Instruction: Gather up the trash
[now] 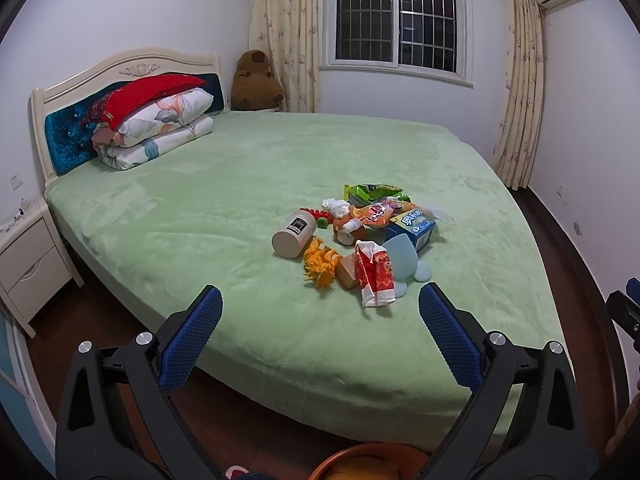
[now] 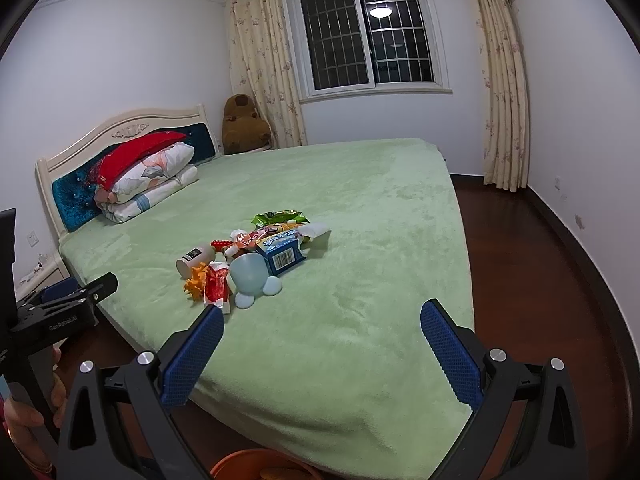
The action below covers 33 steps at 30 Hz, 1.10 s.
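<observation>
A pile of trash lies on the green bed (image 1: 240, 184). It holds a white paper cup (image 1: 294, 233) on its side, a red and white wrapper (image 1: 374, 272), a blue box (image 1: 414, 227), a green snack bag (image 1: 374, 193), orange scraps (image 1: 320, 263) and a pale blue toy (image 1: 402, 260). My left gripper (image 1: 320, 312) is open and empty, hovering short of the pile near the bed's front edge. My right gripper (image 2: 322, 332) is open and empty, right of the pile, where the wrapper (image 2: 216, 282), cup (image 2: 196, 261) and blue box (image 2: 282, 257) show.
An orange bin (image 1: 368, 464) sits on the floor below the grippers, also seen in the right wrist view (image 2: 260, 466). Folded quilts (image 1: 160, 128) lie by the headboard. A nightstand (image 1: 28, 256) stands left of the bed. A brown plush (image 1: 256, 82) sits in the corner.
</observation>
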Tool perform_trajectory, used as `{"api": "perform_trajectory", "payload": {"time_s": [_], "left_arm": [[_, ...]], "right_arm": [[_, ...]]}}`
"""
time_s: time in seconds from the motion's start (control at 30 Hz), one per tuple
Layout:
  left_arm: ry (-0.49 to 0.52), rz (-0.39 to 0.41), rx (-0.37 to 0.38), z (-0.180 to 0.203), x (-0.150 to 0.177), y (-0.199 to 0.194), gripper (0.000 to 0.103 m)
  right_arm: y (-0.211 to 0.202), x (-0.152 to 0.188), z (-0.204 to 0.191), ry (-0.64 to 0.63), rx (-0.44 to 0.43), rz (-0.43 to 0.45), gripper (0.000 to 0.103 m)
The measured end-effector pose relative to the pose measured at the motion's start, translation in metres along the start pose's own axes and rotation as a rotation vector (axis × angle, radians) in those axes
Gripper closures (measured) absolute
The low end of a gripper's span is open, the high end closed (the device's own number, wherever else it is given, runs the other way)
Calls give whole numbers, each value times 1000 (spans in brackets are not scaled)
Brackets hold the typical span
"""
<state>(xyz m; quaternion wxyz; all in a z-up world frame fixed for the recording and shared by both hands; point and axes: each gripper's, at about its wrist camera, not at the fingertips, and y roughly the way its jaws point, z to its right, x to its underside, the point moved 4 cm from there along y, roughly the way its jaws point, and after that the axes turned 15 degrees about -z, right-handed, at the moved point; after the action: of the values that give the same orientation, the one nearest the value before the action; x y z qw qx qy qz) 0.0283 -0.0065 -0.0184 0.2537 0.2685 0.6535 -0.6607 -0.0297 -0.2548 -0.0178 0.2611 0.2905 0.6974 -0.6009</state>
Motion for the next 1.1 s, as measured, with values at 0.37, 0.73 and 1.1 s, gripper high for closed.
{"api": "perform_trajectory", "payload": {"time_s": [0.37, 0.73, 1.1], "left_arm": [[4, 1, 4, 5, 5, -4, 7], [3, -5, 8, 4, 4, -3, 7], [6, -18, 15, 4, 2, -2, 7]], "right_arm": [[-3, 2, 4, 5, -14, 9, 6], [-4, 1, 4, 1, -26, 9, 6], [-3, 0, 3, 8, -33, 3, 6]]}}
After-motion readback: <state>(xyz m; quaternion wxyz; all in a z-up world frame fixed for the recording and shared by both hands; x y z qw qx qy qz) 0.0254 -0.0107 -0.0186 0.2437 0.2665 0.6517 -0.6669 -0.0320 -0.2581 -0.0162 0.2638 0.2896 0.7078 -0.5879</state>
